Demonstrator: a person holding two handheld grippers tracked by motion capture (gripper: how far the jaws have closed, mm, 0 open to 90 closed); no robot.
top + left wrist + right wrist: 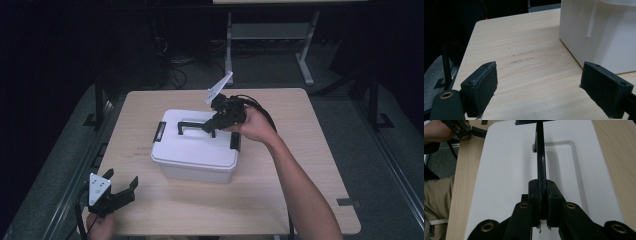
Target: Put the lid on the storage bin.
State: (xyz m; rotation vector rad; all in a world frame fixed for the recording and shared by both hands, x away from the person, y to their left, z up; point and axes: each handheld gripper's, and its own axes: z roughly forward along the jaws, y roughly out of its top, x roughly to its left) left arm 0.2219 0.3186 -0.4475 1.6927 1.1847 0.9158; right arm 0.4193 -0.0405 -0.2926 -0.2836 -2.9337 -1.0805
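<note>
Right gripper (pixel 212 125) sits at the centre of the high view, jaws pinched tight on the black handle (pixel 192 124) of the white box (pixel 195 150), the handle standing up off the lid (pixel 506 182). The right hand (pixel 255 125) reaches in from the lower right, forearm stretched diagonally across the table (pixel 300 190), wrist cocked so the grey plate (pixel 219 88) tilts up toward the top of the frame. In the right gripper view the handle runs straight up the middle from between the closed pads (a thin black bar edge-on) over the white lid.

Left gripper (pixel 120 187) rests low at the lower left of the high view, jaws spread wide with nothing between them, the left hand (pixel 100 225) just showing at the bottom edge. Its own view has the two pads (pixel 484 87) apart over bare wood, the box's white wall (pixel 599 35) in the upper right, near but not touching.

Box stands mid-table, black latches (pixel 160 131) on its ends. No readable writing anywhere.
</note>
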